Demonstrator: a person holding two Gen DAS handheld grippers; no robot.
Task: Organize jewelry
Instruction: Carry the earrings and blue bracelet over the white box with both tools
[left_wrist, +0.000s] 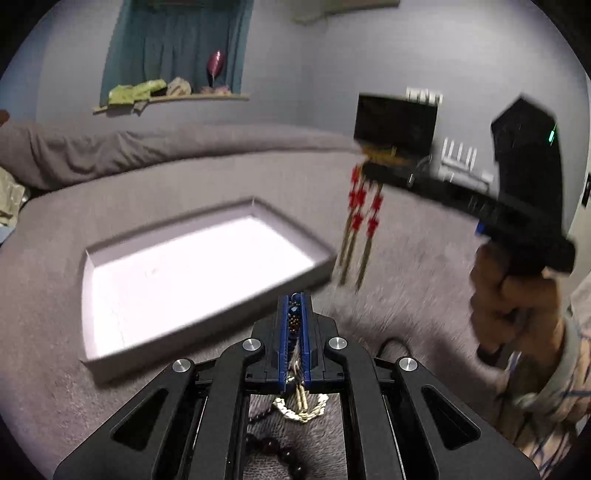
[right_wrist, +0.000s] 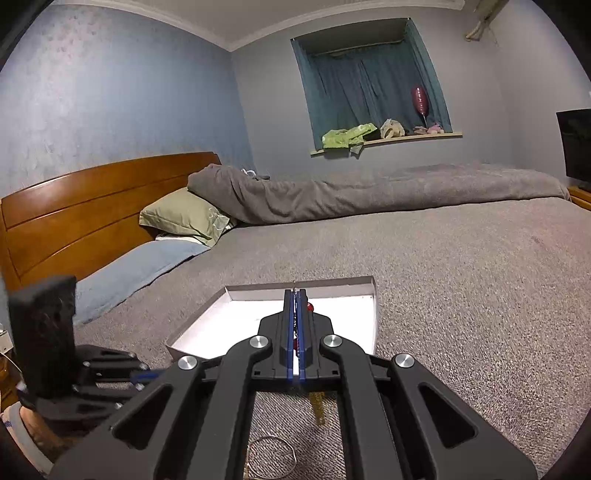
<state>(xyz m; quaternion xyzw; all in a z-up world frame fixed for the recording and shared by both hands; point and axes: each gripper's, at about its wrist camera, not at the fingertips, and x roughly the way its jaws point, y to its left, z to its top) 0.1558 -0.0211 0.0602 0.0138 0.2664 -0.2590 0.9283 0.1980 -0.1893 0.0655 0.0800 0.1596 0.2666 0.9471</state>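
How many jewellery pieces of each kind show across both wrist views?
Red-and-gold dangling tassel piece: 1
Blue-and-brown beaded piece with cream loop: 1
Dark maroon round-bead string: 1
Thin silver wire hoop: 1
Total: 4

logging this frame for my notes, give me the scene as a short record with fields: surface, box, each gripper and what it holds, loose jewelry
surface: grey bed cover
box: shallow white box, open, nothing visible inside
left gripper: shut on a beaded piece, near the box's front edge
right gripper: shut on a red and gold tassel piece, which hangs beside the box
loose jewelry: dark bead string and pale gold chain under the left gripper; thin silver hoop under the right
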